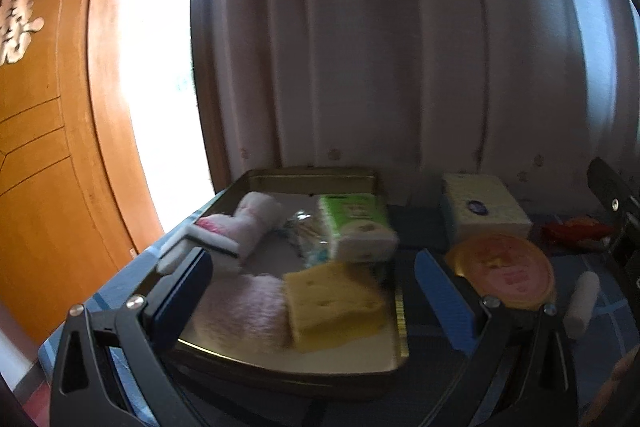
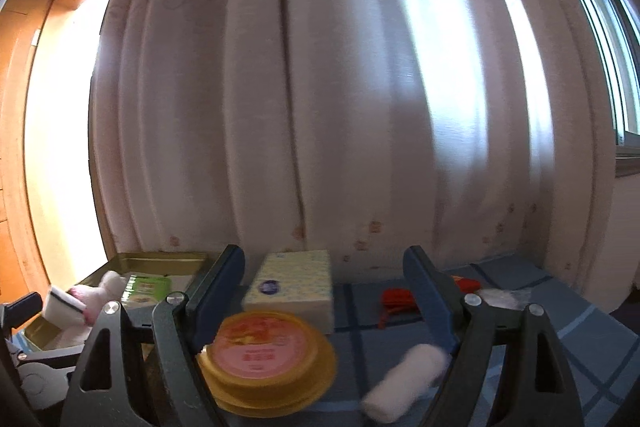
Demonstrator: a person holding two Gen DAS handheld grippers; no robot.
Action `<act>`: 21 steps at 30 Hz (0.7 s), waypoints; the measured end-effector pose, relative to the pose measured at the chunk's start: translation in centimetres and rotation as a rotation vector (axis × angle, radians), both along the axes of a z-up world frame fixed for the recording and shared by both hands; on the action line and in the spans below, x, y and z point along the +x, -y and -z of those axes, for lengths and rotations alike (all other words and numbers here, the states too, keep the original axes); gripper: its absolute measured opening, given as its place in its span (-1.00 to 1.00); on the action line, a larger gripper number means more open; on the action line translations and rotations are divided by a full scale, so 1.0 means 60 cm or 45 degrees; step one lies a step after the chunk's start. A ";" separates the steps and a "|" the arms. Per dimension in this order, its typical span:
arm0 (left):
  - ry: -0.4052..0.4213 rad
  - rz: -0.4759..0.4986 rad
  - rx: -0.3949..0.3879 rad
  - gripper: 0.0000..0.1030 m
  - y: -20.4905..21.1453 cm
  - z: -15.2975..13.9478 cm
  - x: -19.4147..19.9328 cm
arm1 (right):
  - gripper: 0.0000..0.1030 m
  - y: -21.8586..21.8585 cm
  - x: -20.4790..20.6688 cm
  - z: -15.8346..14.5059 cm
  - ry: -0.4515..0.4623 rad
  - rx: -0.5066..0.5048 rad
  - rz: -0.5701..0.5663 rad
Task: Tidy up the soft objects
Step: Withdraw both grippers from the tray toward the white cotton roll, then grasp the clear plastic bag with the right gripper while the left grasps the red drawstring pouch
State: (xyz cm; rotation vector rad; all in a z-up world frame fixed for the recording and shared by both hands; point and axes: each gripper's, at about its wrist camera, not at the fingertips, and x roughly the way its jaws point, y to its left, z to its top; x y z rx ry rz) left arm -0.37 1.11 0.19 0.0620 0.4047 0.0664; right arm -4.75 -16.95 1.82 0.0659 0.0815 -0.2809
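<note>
A gold metal tray [image 1: 280,363] holds a yellow sponge [image 1: 334,303], a pink fluffy cloth [image 1: 244,311], a green tissue pack [image 1: 356,227], a pink-white plush [image 1: 248,223] and a white eraser-like block with a dark stripe [image 1: 196,247]. My left gripper [image 1: 312,291] is open and empty just above the tray's near half. My right gripper [image 2: 324,303] is open and empty above a round yellow tin with a pink lid [image 2: 268,359]. A white rolled cloth [image 2: 404,379] lies by its right finger; it also shows in the left wrist view [image 1: 582,303].
A pale yellow tissue box [image 2: 292,289] stands behind the tin on the blue checked tablecloth [image 2: 560,339]. A red-orange item [image 2: 394,297] lies to the right. A curtain hangs close behind the table. A wooden door [image 1: 40,147] is at the left.
</note>
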 end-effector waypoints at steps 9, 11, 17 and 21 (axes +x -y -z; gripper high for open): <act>0.031 0.117 0.024 0.99 0.065 -0.002 -0.009 | 0.61 0.118 -0.014 0.006 -0.089 0.069 0.139; 0.048 0.156 0.027 0.99 0.079 -0.004 -0.013 | 0.61 0.141 -0.017 0.007 -0.109 0.085 0.167; 0.066 0.271 0.073 0.99 0.141 -0.004 -0.020 | 0.61 0.223 -0.013 0.012 -0.227 0.152 0.219; 0.061 0.354 0.084 0.99 0.190 -0.009 -0.027 | 0.61 0.263 -0.009 0.017 -0.302 0.196 0.235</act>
